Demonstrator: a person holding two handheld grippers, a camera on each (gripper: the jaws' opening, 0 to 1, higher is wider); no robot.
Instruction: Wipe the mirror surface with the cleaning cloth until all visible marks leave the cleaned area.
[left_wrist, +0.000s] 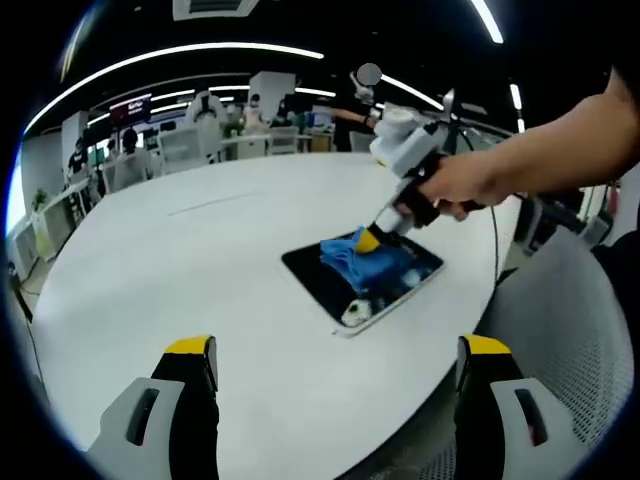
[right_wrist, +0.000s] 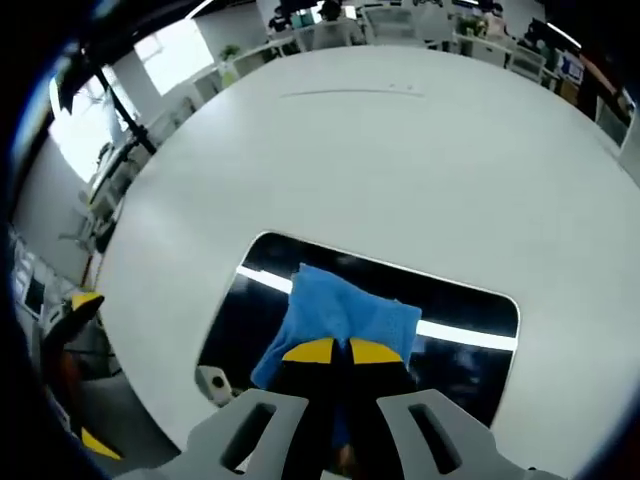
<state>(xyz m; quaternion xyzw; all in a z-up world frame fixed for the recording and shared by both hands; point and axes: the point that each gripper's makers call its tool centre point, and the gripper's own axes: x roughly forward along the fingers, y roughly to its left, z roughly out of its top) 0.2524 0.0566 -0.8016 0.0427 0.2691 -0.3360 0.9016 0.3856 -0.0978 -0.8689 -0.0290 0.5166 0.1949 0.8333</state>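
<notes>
One mirror (right_wrist: 470, 330), one blue cloth (right_wrist: 335, 315), two tools (left_wrist: 335, 385) (right_wrist: 343, 352), one white table (left_wrist: 200, 250).

Cloth (right_wrist: 340, 315): plain blue
Mirror (right_wrist: 450, 320): dark, white light streaks
Table (left_wrist: 200, 260): white
Left gripper (left_wrist: 335, 365): grey, yellow tips
Chair (left_wrist: 560, 320): grey mesh

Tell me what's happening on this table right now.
A person is wiping a mirror that lies flat on a white table. The right gripper is shut on a blue cloth and presses it onto the mirror's dark glass. The left gripper is open, holds nothing, and sits back near the table's edge.
</notes>
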